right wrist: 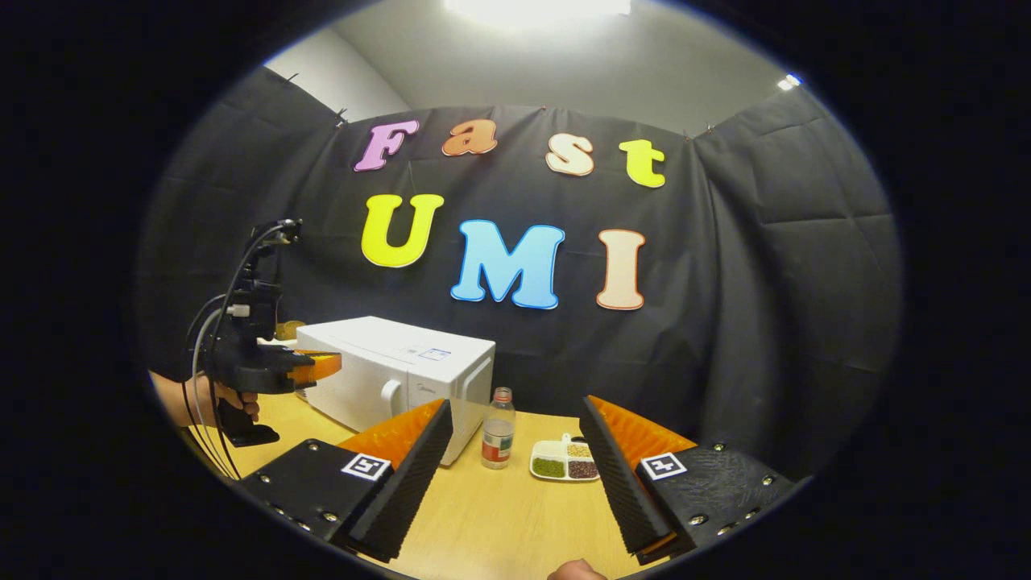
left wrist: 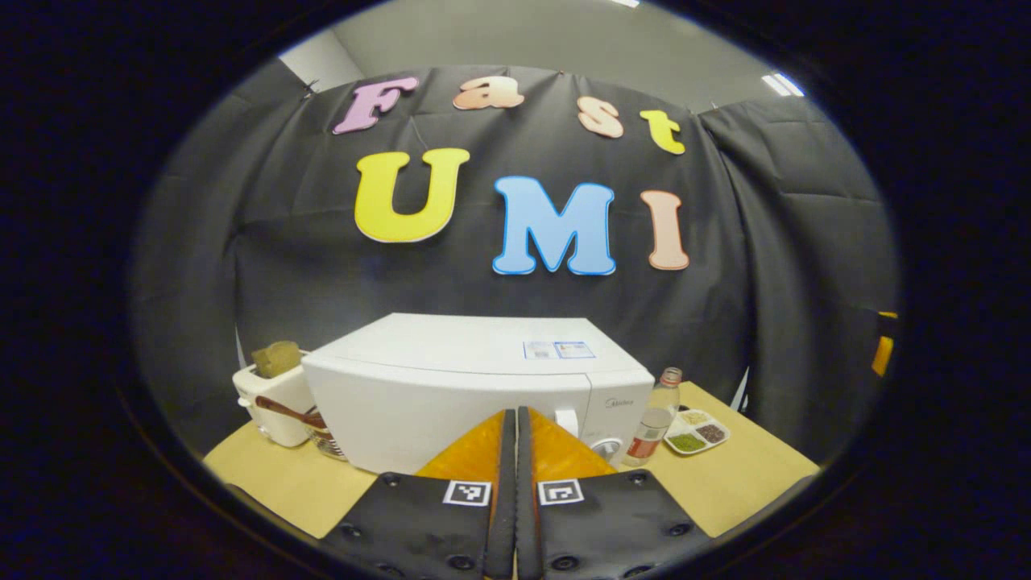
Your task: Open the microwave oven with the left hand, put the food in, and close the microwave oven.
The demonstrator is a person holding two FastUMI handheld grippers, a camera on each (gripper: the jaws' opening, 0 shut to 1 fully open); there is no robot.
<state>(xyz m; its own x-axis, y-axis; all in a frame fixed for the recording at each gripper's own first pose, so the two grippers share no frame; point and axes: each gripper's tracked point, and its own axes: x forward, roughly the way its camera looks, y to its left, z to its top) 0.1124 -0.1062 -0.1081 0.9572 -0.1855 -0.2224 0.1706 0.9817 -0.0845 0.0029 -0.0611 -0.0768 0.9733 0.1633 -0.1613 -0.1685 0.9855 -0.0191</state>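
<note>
The white microwave stands on the wooden table with its door closed and its handle at the door's right side. My left gripper is shut with nothing between its fingers, held a short way in front of the door. In the right gripper view, the microwave sits at left with the left gripper in a person's hand before it. The food, a small divided tray of grains, lies on the table. My right gripper is open and empty, back from the tray.
A plastic bottle stands between microwave and tray. A white toaster with bread stands left of the microwave, with a dark-handled utensil beside it. Bare tabletop lies in front of my right gripper.
</note>
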